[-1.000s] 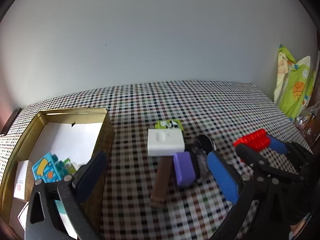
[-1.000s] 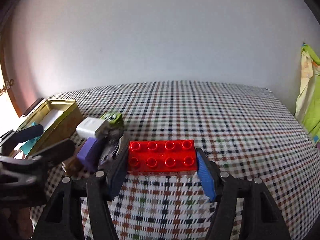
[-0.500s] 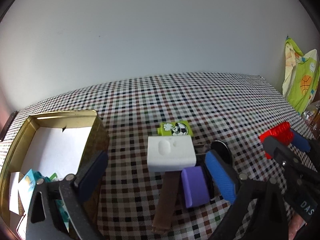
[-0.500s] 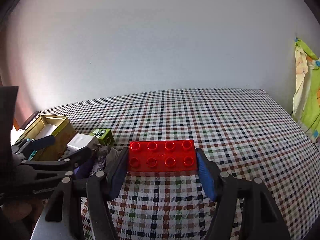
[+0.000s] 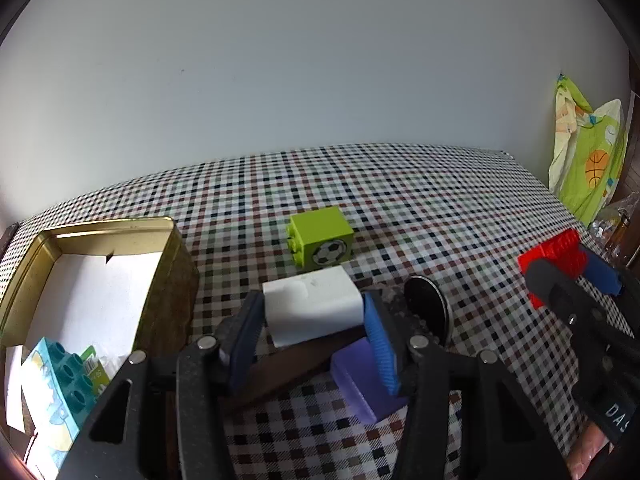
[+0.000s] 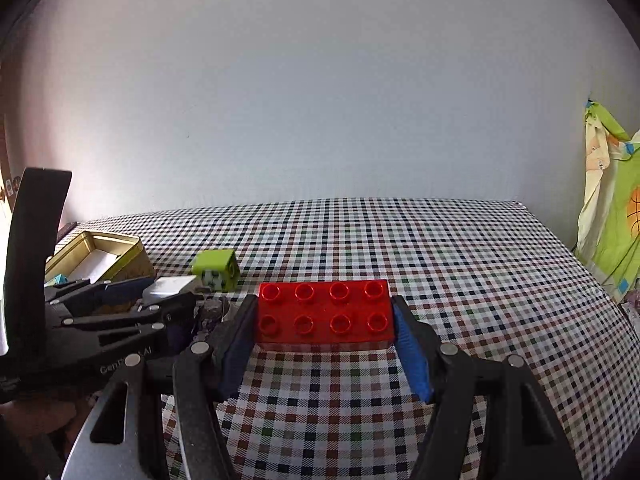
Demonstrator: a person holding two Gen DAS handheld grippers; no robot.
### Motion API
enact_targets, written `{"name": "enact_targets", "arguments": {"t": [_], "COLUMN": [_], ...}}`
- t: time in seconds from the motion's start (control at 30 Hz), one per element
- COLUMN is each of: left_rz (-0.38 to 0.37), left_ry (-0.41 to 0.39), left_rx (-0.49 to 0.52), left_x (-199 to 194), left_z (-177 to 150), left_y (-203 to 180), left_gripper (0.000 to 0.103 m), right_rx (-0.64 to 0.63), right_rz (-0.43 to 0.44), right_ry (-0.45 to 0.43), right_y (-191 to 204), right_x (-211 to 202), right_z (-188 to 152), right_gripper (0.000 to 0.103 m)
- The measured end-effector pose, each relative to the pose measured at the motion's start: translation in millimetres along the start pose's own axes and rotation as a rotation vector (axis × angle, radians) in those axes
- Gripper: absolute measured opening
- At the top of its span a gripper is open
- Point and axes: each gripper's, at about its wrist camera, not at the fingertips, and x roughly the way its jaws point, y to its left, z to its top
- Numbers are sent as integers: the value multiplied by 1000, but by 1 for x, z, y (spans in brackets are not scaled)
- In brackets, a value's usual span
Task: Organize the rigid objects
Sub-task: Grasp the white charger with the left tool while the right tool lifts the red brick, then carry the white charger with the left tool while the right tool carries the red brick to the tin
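My left gripper (image 5: 314, 320) is shut on a white block (image 5: 314, 310) in the middle of the checked table. A purple block (image 5: 360, 380) and a brown wooden bar (image 5: 276, 372) lie just under it. A lime-green brick with a football picture (image 5: 320, 242) stands just behind. My right gripper (image 6: 324, 320) is shut on a red eight-stud brick (image 6: 324, 312) and holds it above the cloth; it also shows at the right of the left wrist view (image 5: 560, 264). The gold tin (image 5: 176, 264) at the left holds a teal brick (image 5: 68, 380).
A dark round disc (image 5: 426, 306) lies right of the white block. A green and yellow cloth bag (image 5: 588, 168) hangs past the table's right edge. The white wall stands behind the table. The tin (image 6: 120, 252) and the green brick (image 6: 216, 266) show left in the right wrist view.
My left gripper has moved forward and closed its fingers on the white block. The right gripper has kept its hold on the red brick and shifted a little to the right.
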Motion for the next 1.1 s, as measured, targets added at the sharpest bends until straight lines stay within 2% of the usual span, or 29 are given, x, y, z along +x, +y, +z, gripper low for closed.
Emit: {"name": "enact_targets", "arguments": {"t": [0.63, 0.83, 1.1], "left_rz": [11, 27, 35], "left_ry": [-121, -168, -205], "left_rx": [-46, -19, -42], "left_x": [-57, -77, -98], "left_z": [-47, -60, -74], "left_y": [17, 14, 20], "left_gripper": [49, 48, 48], "right_rx": [-26, -17, -13], "right_rz": [7, 13, 22], "right_ry": [-95, -100, -112], "right_y": [8, 5, 4], "right_x": [-20, -22, -29], "right_z": [-2, -2, -4], "right_gripper": [66, 66, 66]}}
